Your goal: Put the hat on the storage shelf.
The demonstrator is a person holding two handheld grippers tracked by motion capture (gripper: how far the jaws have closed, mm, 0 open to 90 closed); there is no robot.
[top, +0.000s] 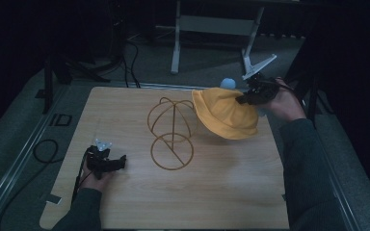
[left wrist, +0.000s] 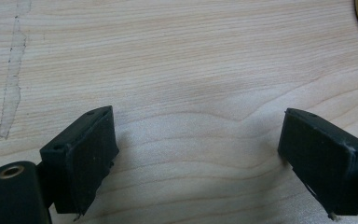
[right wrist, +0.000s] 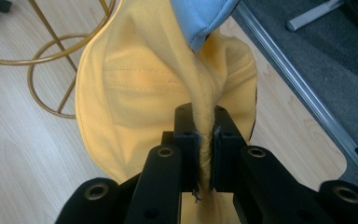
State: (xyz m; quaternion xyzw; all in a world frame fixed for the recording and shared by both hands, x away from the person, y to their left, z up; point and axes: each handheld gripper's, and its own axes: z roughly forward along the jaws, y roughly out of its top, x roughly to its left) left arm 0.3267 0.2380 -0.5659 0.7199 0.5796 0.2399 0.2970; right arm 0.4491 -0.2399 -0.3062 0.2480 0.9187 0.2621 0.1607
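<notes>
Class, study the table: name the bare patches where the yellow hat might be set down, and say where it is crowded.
Bare wood lies along the table's near edge, between the wire stand's ring base and the person's forearms, and at the far left corner. It is crowded mid-table around the stand, and at the far right, where the right gripper holds the yellow hat. The open left gripper rests near left.

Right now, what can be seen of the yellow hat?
The yellow hat is soft cloth with stitched seams and a light blue patch at its far edge. It hangs lifted off the wooden table, beside the gold wire stand, apart from it. The right gripper is shut on a bunched fold of its fabric.
</notes>
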